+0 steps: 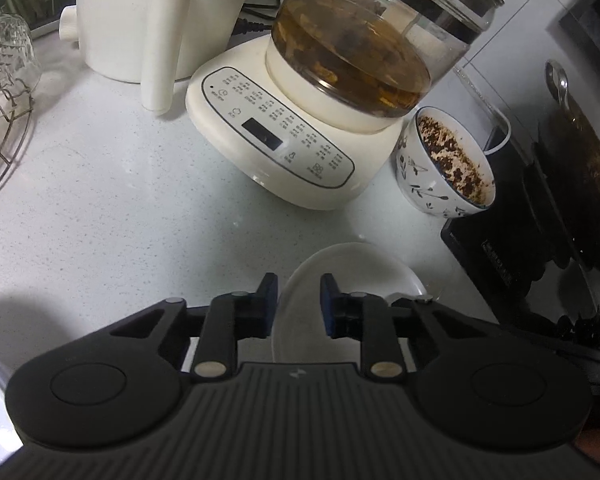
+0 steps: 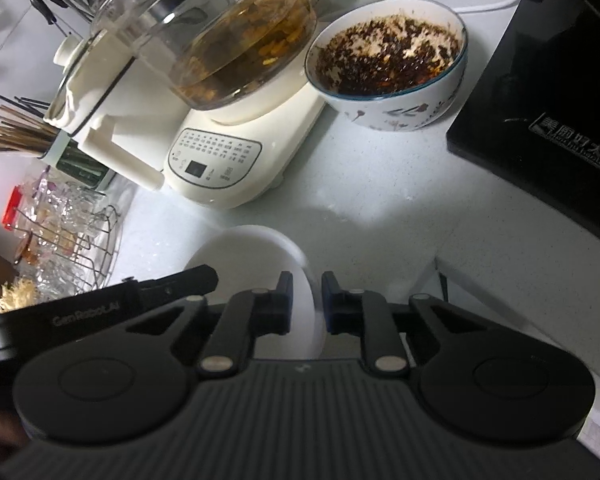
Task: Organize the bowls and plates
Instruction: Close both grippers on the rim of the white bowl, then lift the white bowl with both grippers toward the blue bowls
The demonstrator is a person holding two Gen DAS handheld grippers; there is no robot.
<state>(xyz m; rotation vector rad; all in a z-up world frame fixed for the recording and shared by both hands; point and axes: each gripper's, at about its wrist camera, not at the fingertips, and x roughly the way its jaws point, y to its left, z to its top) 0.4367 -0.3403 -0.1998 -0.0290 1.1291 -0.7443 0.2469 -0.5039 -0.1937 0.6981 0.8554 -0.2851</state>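
The left hand-held gripper (image 1: 299, 285) is closed on the near-left rim of the white plate (image 1: 352, 264), its blue pads pinching the edge. The plate lies on the pale surface (image 1: 120, 208), in front of the cream kettle base (image 1: 276, 148) and near the dirty patterned bowl (image 1: 444, 168). The right hand-held gripper (image 2: 307, 286) is likewise clamped on the plate's rim (image 2: 256, 248) at the opposite side.

With both grips set, the step in hand looks to be the lift. It is best done with both hands rising together and evenly, so the plate stays level and the thin rim does not slip from the pads. The path should stay clear of the kettle base, the bowl and the black cooktop (image 2: 548, 112) at the right.
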